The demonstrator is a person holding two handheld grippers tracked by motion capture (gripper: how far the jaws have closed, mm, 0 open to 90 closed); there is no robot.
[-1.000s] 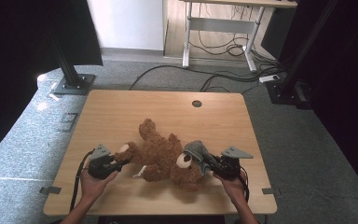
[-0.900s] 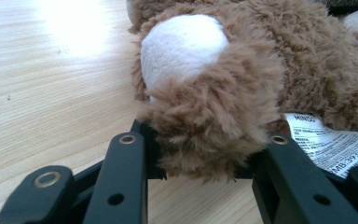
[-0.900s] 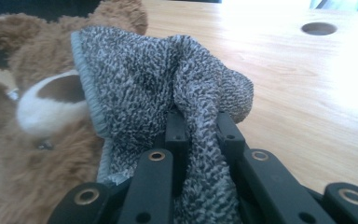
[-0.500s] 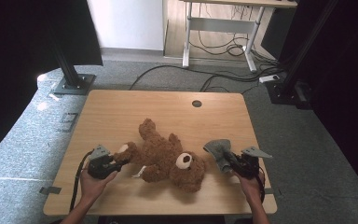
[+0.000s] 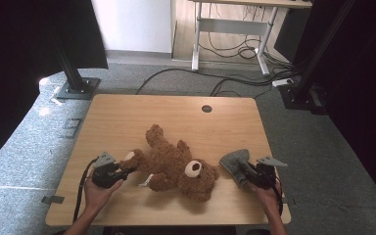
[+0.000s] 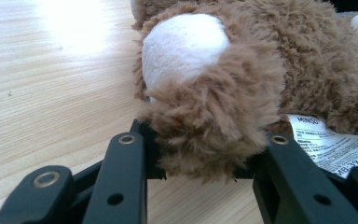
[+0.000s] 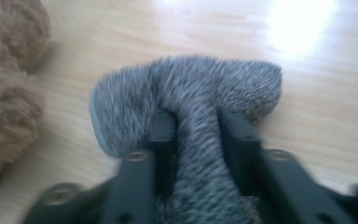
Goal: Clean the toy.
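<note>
Near edge of the wooden desk [image 5: 127, 112]: the left hand-held gripper [image 5: 120, 172] has its jaws clamped round the teddy bear's [image 5: 176, 166] white-soled foot [image 6: 186, 42], a printed tag [image 6: 331, 144] just beside it. Over at the right, the right hand-held gripper [image 5: 248, 175] is pinching a fuzzy grey cloth piece [image 5: 234, 162], squeezed narrow between its jaws, just beside the bear's head but not touching it. The bear lies on its back mid-desk, and a round cable hole [image 5: 206, 108] sits at the far edge.

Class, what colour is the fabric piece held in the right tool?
Grey with fine dark flecks, fuzzy: the fabric piece shows best in the right gripper view.
</note>
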